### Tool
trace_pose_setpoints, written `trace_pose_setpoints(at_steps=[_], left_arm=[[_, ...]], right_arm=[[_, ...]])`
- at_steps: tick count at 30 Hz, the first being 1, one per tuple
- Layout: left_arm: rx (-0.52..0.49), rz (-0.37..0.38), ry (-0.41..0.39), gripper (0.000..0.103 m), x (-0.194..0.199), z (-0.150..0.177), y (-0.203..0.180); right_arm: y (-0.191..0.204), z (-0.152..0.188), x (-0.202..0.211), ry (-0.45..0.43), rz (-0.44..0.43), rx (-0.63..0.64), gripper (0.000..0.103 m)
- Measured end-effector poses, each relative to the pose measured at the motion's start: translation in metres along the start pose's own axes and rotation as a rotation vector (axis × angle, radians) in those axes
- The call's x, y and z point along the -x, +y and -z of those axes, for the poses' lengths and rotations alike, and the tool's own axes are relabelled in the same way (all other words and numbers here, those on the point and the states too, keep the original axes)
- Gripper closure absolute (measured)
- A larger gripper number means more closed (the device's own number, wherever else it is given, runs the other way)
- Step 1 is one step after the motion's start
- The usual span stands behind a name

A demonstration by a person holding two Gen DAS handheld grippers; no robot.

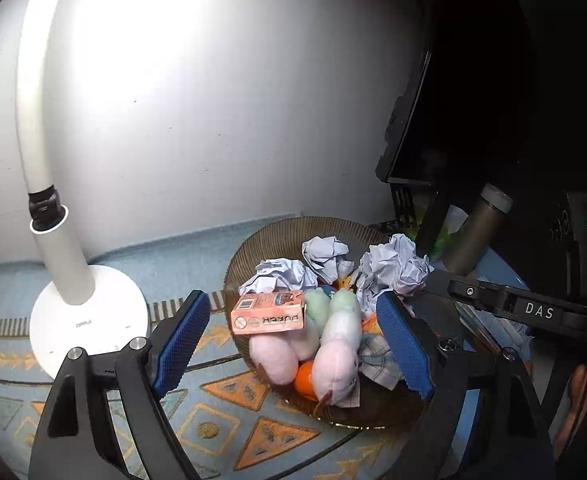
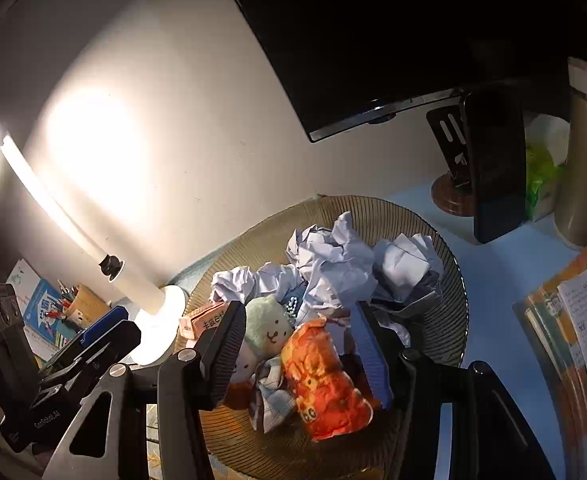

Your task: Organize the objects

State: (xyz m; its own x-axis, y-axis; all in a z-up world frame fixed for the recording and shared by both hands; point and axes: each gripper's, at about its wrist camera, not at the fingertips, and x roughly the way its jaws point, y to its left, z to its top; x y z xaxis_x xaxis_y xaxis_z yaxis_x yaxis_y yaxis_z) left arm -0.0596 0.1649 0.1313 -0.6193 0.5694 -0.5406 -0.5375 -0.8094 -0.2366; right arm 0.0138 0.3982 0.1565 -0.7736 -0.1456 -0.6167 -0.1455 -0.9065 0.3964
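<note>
A brown ribbed bowl (image 1: pixel 293 226) (image 2: pixel 449 280) holds several crumpled paper balls (image 1: pixel 325 256) (image 2: pixel 333 264), pastel plush toys (image 1: pixel 333 344) (image 2: pixel 265 328), an orange card box (image 1: pixel 269 314), an orange ball (image 1: pixel 305 380), a checked cloth (image 2: pixel 269 396) and an orange snack packet (image 2: pixel 325 376). My left gripper (image 1: pixel 293 344) stands wide open over the bowl's near side, its blue pads either side of the box and plush toys, touching neither. My right gripper (image 2: pixel 295 356) is open over the bowl; the packet lies loose between its fingers.
A lit white desk lamp (image 1: pixel 85 320) stands left of the bowl on a patterned mat (image 1: pixel 233 420). Behind are a dark monitor (image 1: pixel 413 120), a phone on a stand (image 2: pixel 493 168) and a metal bottle (image 2: pixel 585 160). Notebooks (image 2: pixel 573 320) lie right; a pen holder (image 2: pixel 81 304) far left.
</note>
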Motion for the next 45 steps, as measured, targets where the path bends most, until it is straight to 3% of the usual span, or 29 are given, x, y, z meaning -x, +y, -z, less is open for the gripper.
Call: trace_pose_setpoints(at_steps=[4, 10, 16, 19, 27, 34, 38, 45], left_arm=[[0.041, -0.072, -0.046, 0.019, 0.052, 0.02, 0.018], [0.038, -0.278, -0.077, 0.018, 0.126, 0.053, 0.038], [0.055, -0.45, -0.082, 0.015, 0.177, 0.09, 0.061], [0.067, -0.516, -0.061, 0.004, 0.182, 0.116, 0.074], [0.124, -0.594, 0.062, 0.004, 0.146, 0.176, 0.106], [0.133, -0.567, 0.139, 0.004, 0.12, 0.184, 0.106], [0.162, -0.591, 0.19, 0.004, 0.112, 0.186, 0.112], [0.257, -0.59, 0.155, 0.004, 0.123, 0.188, 0.125]], right_arm=[[0.036, 0.018, 0.025, -0.01, -0.038, 0.062, 0.047], [0.106, 0.062, 0.055, -0.016, -0.085, 0.161, 0.042], [0.161, 0.114, 0.062, 0.049, -0.056, 0.166, 0.038], [0.187, 0.144, 0.049, 0.092, -0.051, 0.215, 0.038], [0.194, 0.191, -0.008, 0.109, 0.057, 0.329, 0.038], [0.187, 0.196, -0.028, 0.082, 0.13, 0.375, 0.038], [0.19, 0.198, -0.03, 0.073, 0.149, 0.399, 0.038], [0.189, 0.198, -0.035, 0.101, 0.143, 0.397, 0.038]])
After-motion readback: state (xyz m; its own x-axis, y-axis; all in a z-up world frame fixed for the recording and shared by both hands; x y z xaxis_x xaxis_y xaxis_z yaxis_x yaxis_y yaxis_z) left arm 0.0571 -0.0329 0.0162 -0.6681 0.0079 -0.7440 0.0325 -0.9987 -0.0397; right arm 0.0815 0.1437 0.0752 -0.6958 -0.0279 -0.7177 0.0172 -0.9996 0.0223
